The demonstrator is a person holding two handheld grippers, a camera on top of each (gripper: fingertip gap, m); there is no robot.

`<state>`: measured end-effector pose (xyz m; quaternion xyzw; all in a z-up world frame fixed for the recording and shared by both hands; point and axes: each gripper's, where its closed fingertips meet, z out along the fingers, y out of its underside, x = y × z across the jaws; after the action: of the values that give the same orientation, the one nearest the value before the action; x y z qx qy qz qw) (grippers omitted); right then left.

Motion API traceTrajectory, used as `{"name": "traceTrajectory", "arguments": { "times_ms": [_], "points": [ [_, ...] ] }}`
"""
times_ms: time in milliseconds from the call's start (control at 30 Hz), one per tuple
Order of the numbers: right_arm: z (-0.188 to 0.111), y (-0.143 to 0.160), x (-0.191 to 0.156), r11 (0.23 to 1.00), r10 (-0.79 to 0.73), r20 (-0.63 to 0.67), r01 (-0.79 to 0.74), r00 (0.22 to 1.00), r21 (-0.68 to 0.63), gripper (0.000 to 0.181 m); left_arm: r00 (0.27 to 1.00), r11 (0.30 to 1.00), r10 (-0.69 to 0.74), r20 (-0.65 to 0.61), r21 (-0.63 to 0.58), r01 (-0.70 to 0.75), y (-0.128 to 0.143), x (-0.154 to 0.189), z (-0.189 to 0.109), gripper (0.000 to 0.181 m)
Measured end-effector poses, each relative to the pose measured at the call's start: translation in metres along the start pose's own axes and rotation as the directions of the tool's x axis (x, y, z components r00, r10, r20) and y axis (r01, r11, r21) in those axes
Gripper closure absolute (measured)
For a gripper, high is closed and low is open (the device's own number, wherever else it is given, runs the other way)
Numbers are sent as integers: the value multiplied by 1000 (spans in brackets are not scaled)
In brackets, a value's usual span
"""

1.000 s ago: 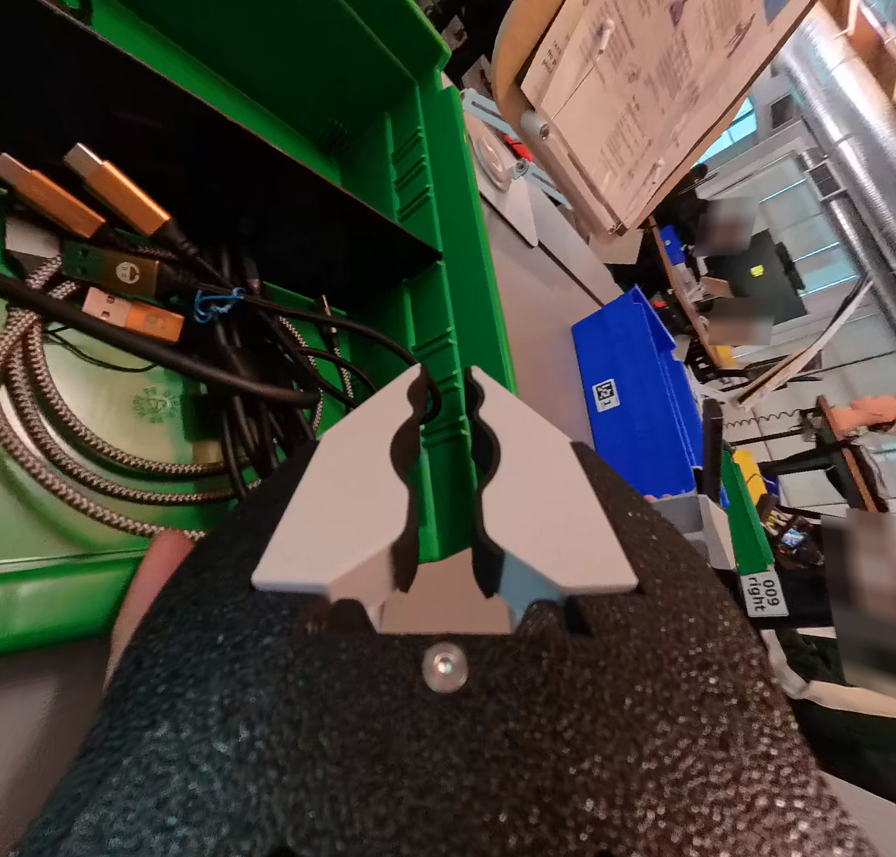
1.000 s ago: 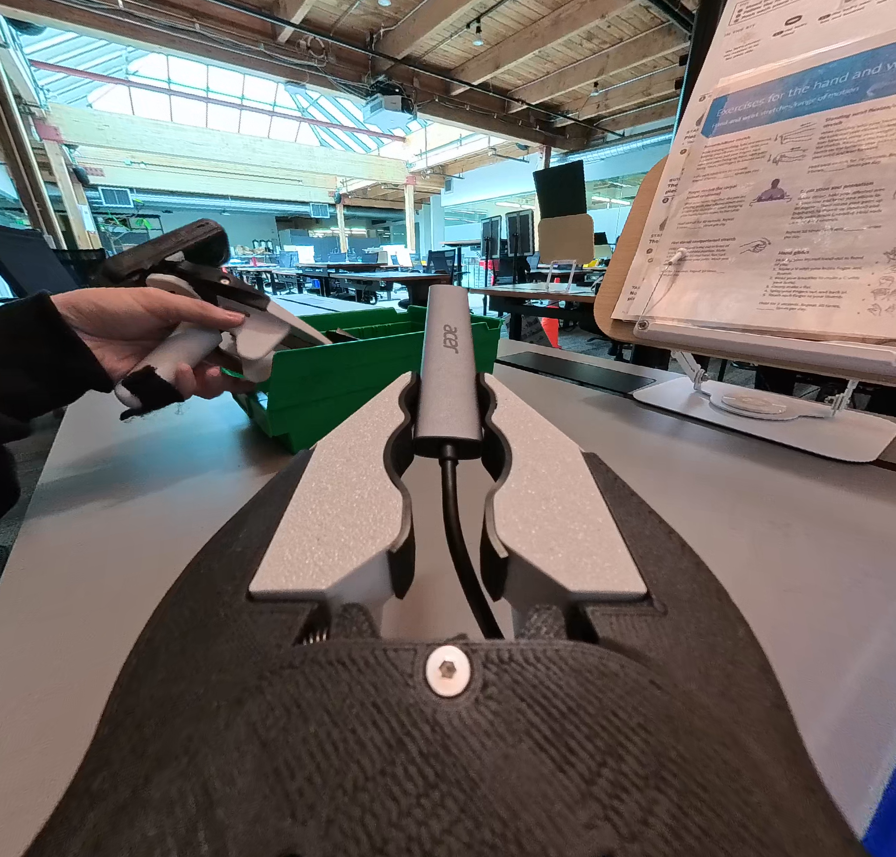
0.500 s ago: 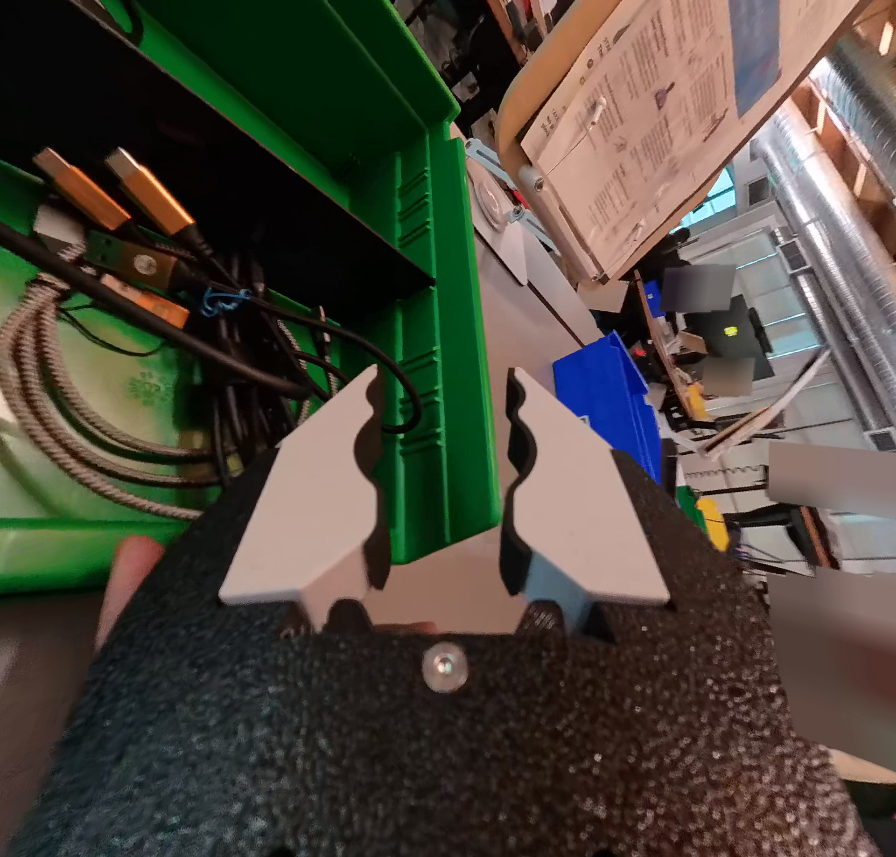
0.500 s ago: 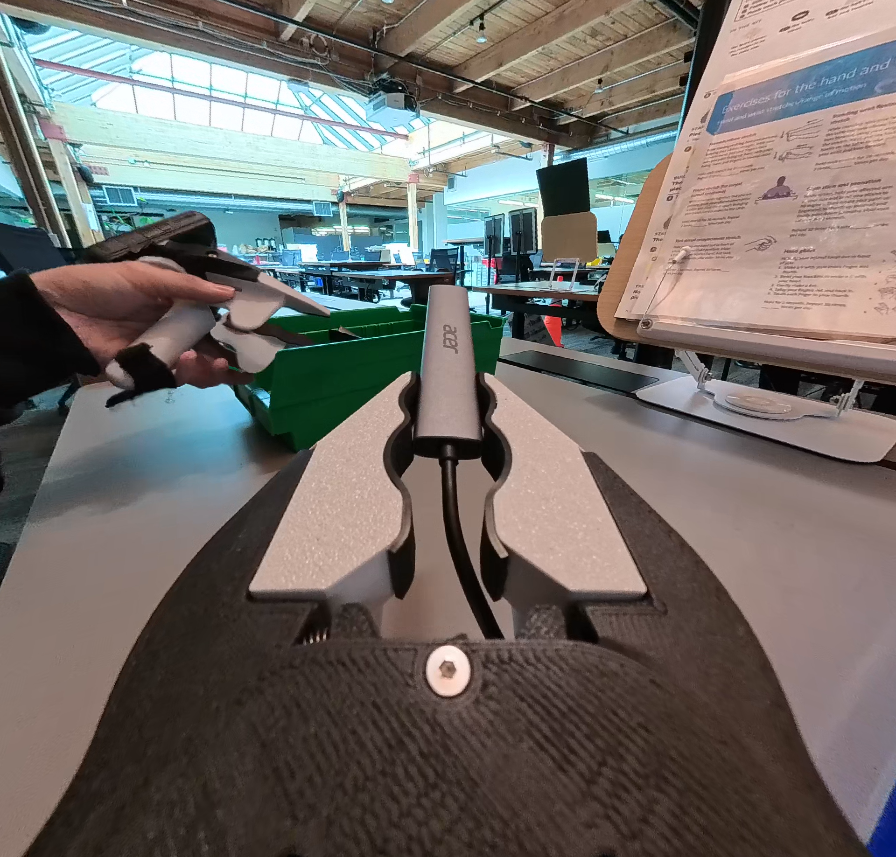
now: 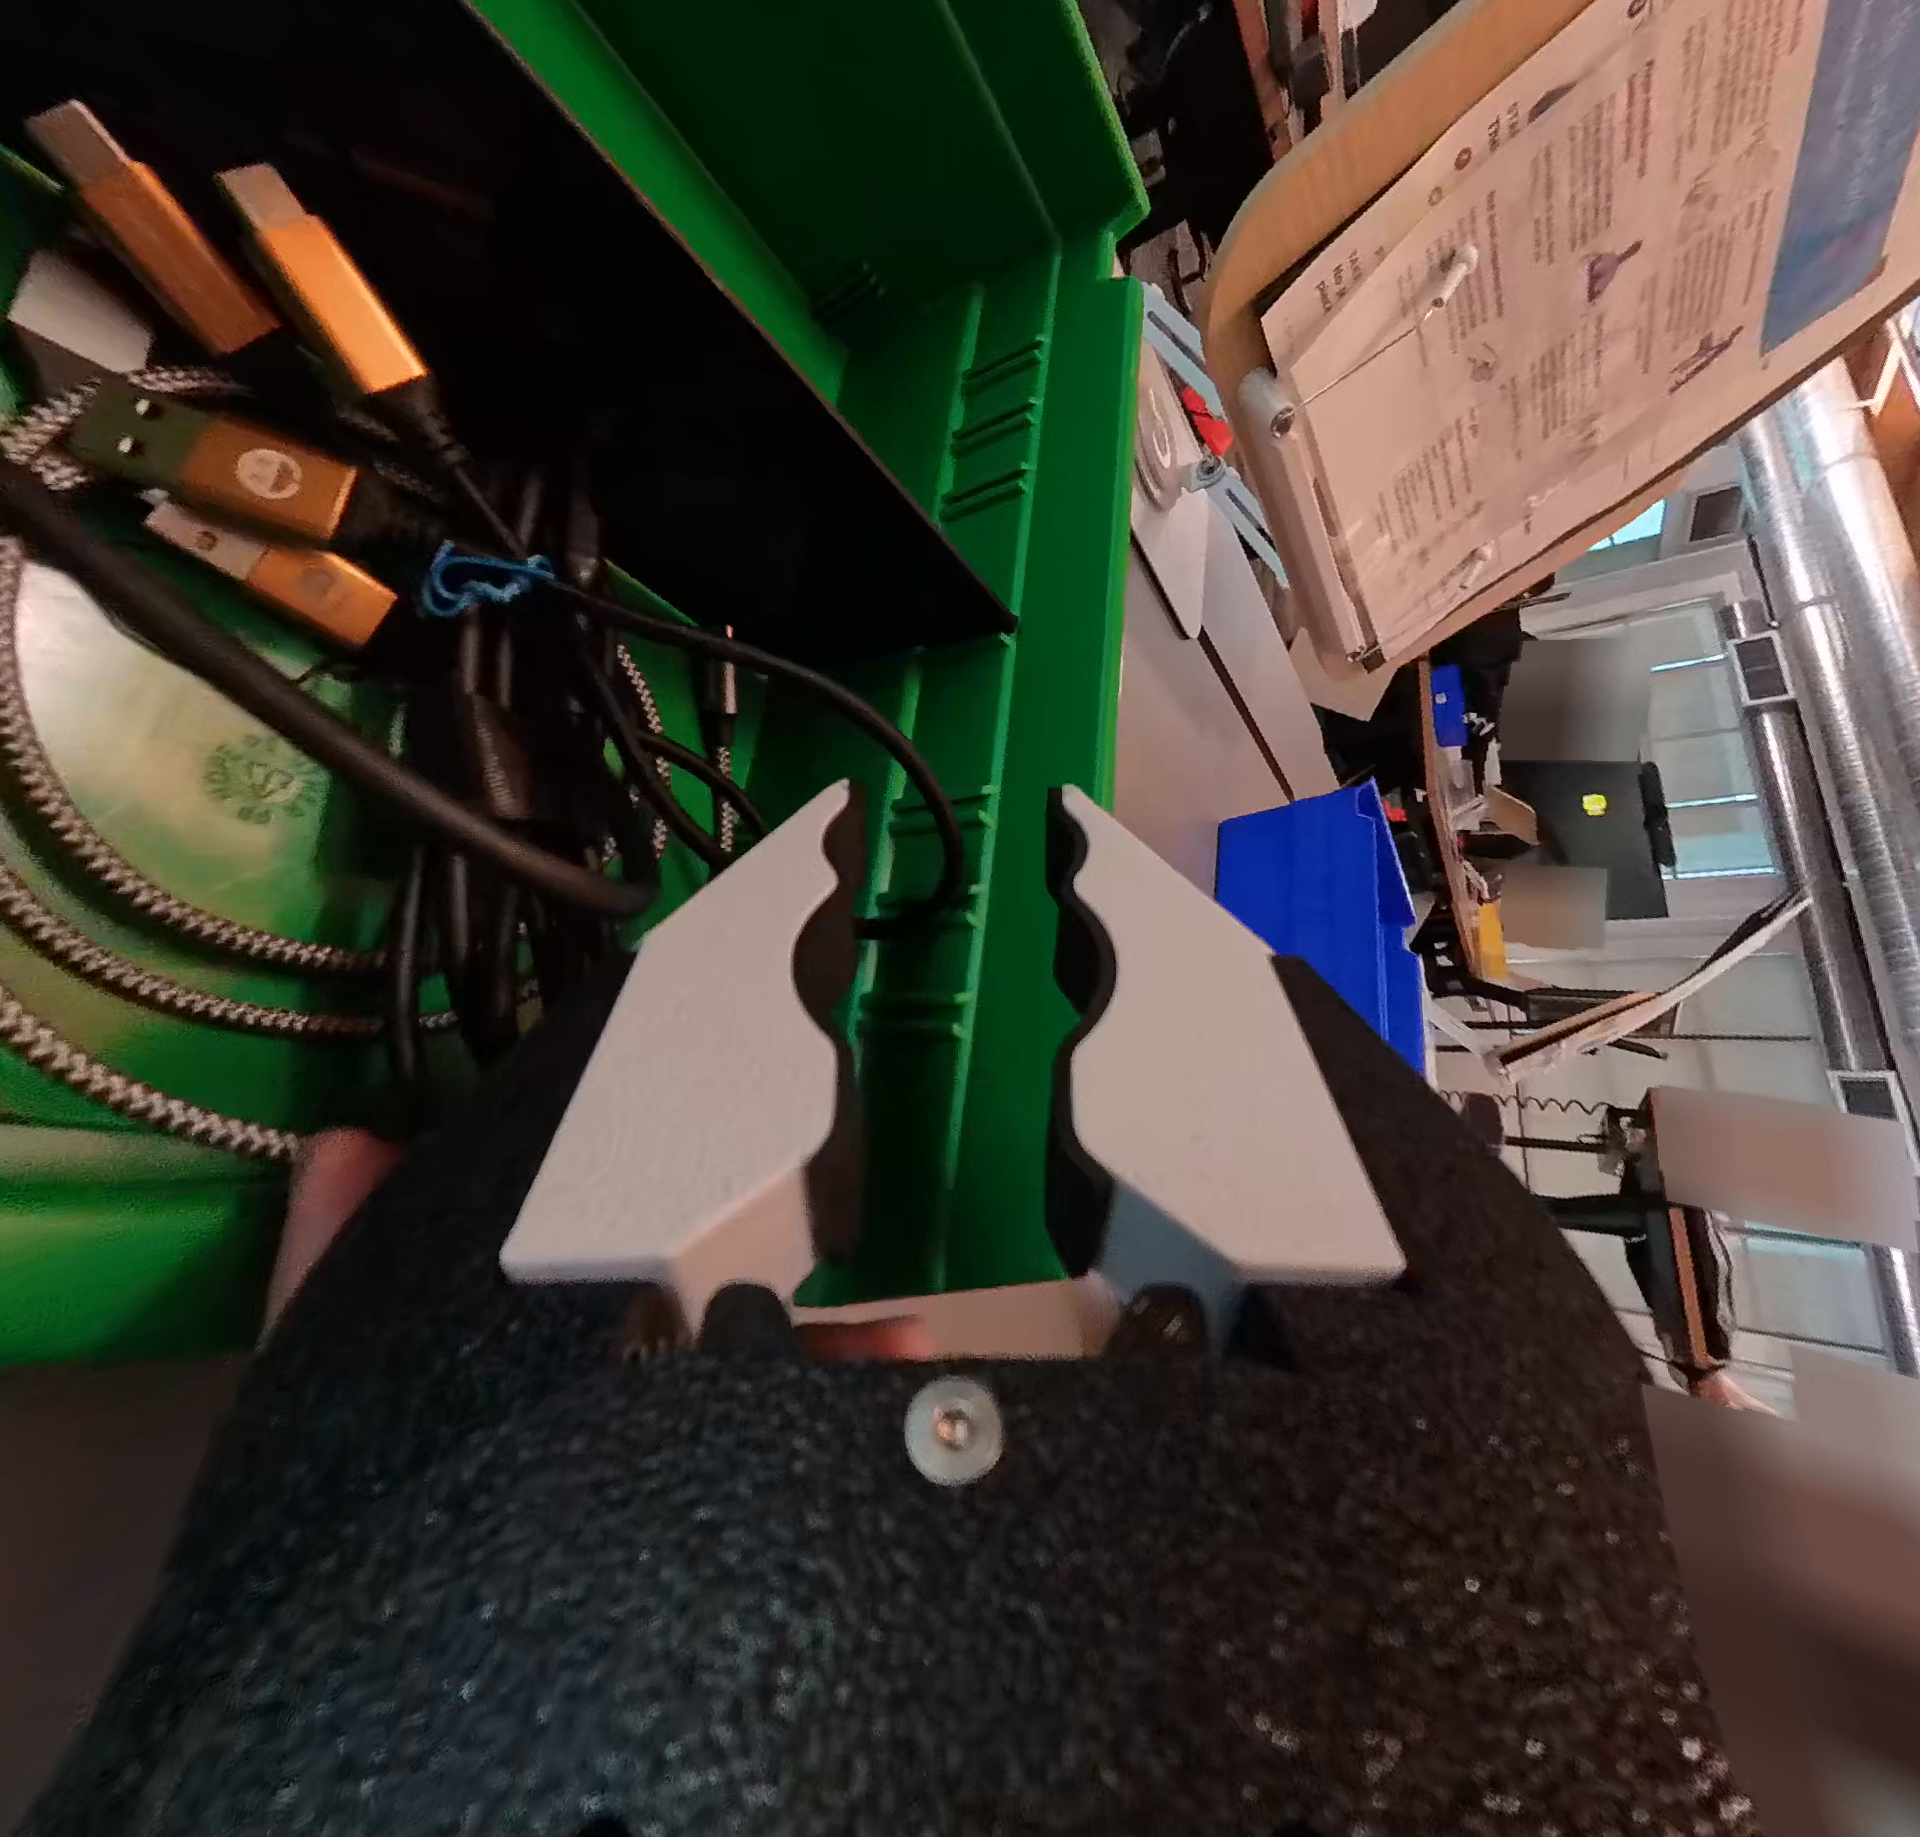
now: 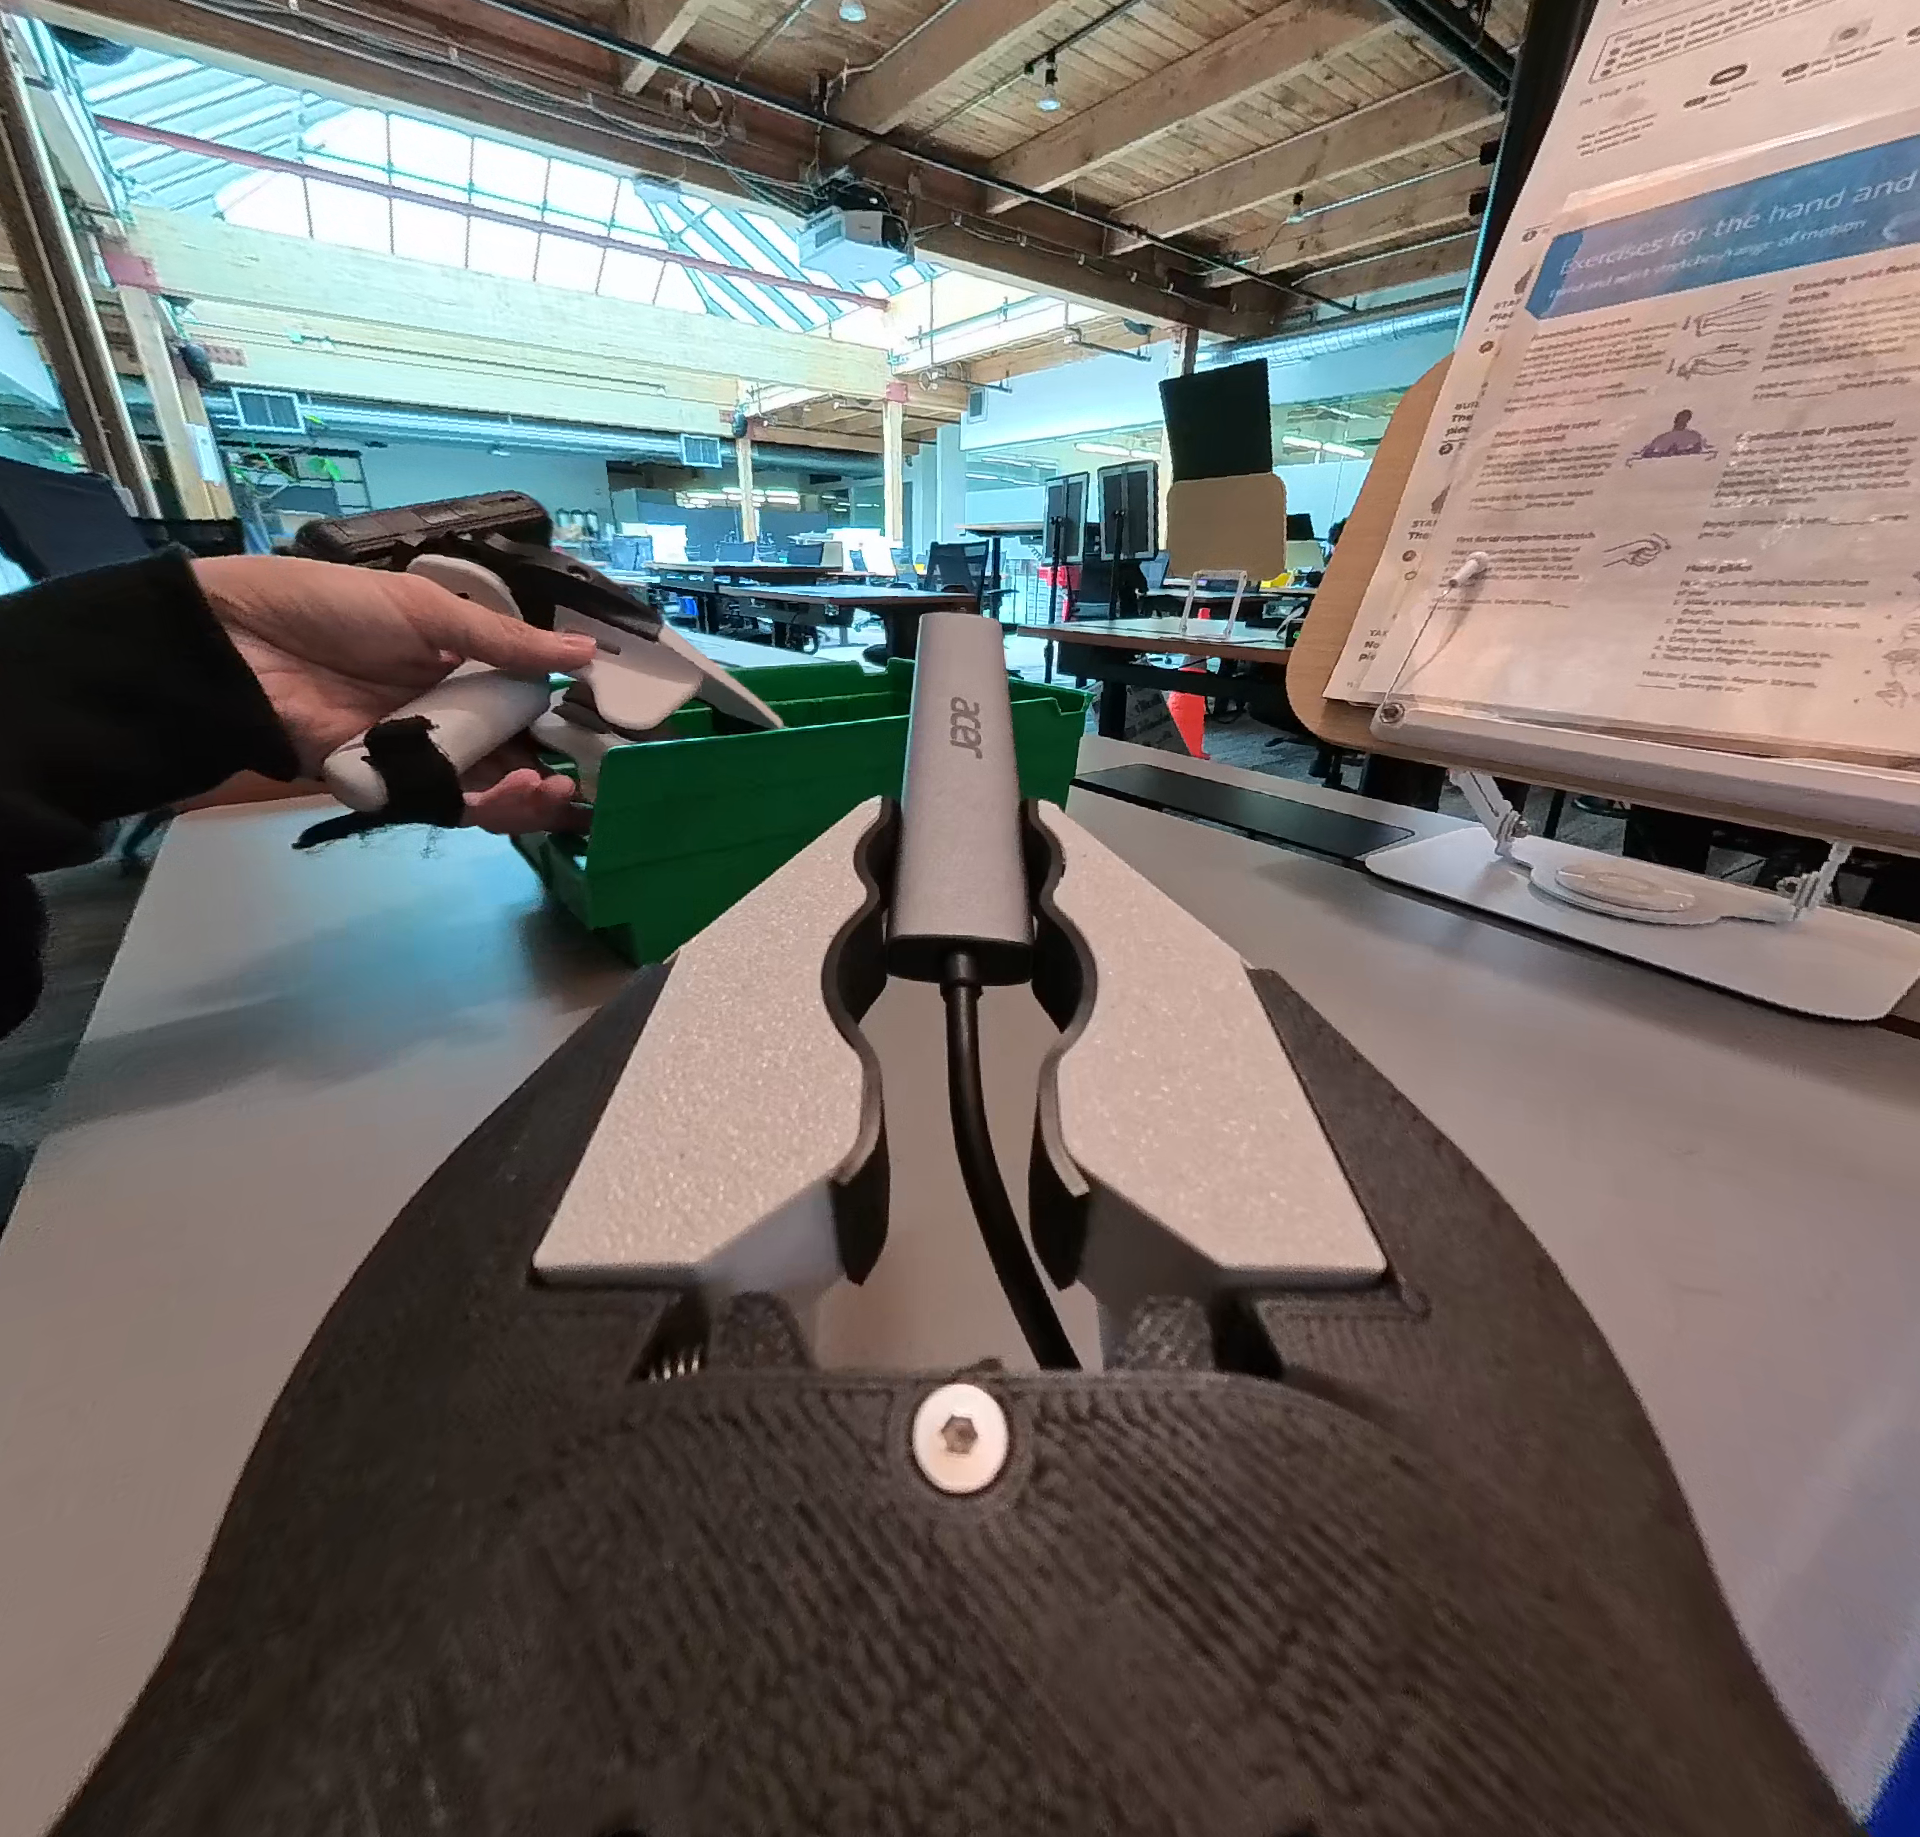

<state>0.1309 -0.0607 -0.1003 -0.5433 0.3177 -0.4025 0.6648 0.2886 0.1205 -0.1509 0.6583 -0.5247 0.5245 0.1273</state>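
Note:
My left gripper (image 5: 951,811) is open and empty, its fingers straddling the side wall of a green bin (image 5: 1023,561). A tangle of black and braided cables (image 5: 499,748) with orange-sleeved USB plugs (image 5: 312,291) lies in the bin. A thin black cable loop (image 5: 935,831) passes just by the left finger tip. My right gripper (image 6: 961,821) is shut on a grey USB hub (image 6: 961,748), whose black cable (image 6: 987,1164) runs back between the fingers. It is held above the grey table (image 6: 312,1008). The right wrist view shows the left gripper (image 6: 623,665) in a hand at the green bin (image 6: 748,831).
A wooden stand with printed sheets (image 6: 1683,457) on a white base (image 6: 1621,904) stands to the right on the table; it also shows in the left wrist view (image 5: 1558,281). A blue bin (image 5: 1320,914) sits beyond the green bin. Desks and chairs fill the room behind. Some 25 cm of space lies between my two pairs of fingers.
My left gripper has opened from nearly shut and moved forward over the green bin's side wall. My right gripper has kept still, holding the USB hub.

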Motion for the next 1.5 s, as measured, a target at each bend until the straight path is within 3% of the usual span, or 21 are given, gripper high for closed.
{"name": "traceTrajectory", "arguments": {
  "times_ms": [167, 267, 367, 500, 600, 667, 767, 900, 1000, 1033, 1100, 1200, 1267, 1333, 1400, 1500],
  "points": [
    [1, 1, 0, 1000, 5, 1, -5, 1000, -7, 160, 1000, 1000, -13, 15, 3, 13, -11, 3, 11, 162],
    [0, 0, 1, 1000, 6, -3, -6, 1000, 0, 160, 999, 999, -42, -1, -33, 42, -13, 11, 22, 158],
    [0, 0, 1, 1000, 7, -2, -7, 1000, -2, 160, 998, 997, -51, -21, -54, 50, -11, 6, 31, 174],
    [1, 0, 0, 1000, 0, 2, 0, 1000, -3, 160, 984, 996, -93, -155, -3, 94, -15, 9, 24, 179],
    [0, 0, 0, 1000, -2, 0, 2, 1000, 0, 160, 908, 992, -69, -413, 71, 108, -21, 35, 1, 179],
    [0, 0, 0, 1000, 0, -1, 0, 1000, 1, 160, 859, 990, 8, -512, 128, 67, -22, 48, -19, 180],
    [0, 0, 0, 1000, 0, -4, 0, 1000, 2, 160, 797, 970, 221, -562, 214, -118, -11, 75, -46, 179],
    [-1, -1, 1, 1000, -5, -10, 5, 1000, 5, 160, 655, 825, 565, -501, 350, -444, 8, 121, -80, 180],
    [-1, -1, 1, 1000, -6, -10, 7, 1000, 10, 160, 499, 693, 716, -489, 408, -595, 25, 154, -102, 180],
    [-1, -1, 1, 1000, -6, -10, 6, 1000, 10, 160, 477, 667, 740, -475, 423, -614, 27, 160, -107, 180],
    [-1, -1, 0, 1000, -6, -8, 6, 1000, 10, 160, 536, 687, 725, -432, 407, -602, 19, 157, -108, 180],
    [-1, -1, -1, 1000, -8, -3, 8, 1000, 7, 160, 572, 749, 658, -490, 344, -566, 19, 150, -108, 181],
    [0, -1, -1, 1000, -8, -3, 8, 1000, 5, 160, 544, 741, 658, -521, 317, -592, 27, 144, -105, 180],
    [-1, -1, 1, 1000, -3, -8, 3, 1000, 9, 160, 467, 719, 647, -603, 279, -636, 45, 146, -108, 180],
    [-2, -3, 3, 1000, 8, -14, -8, 1000, 21, 160, 353, 642, 645, -677, 231, -731, 73, 148, -110, 180],
    [-4, -5, 6, 999, 23, -29, -22, 999, 42, 160, 232, 410, 668, -707, 89, -907, 120, 126, -103, 180]
  ]
}}
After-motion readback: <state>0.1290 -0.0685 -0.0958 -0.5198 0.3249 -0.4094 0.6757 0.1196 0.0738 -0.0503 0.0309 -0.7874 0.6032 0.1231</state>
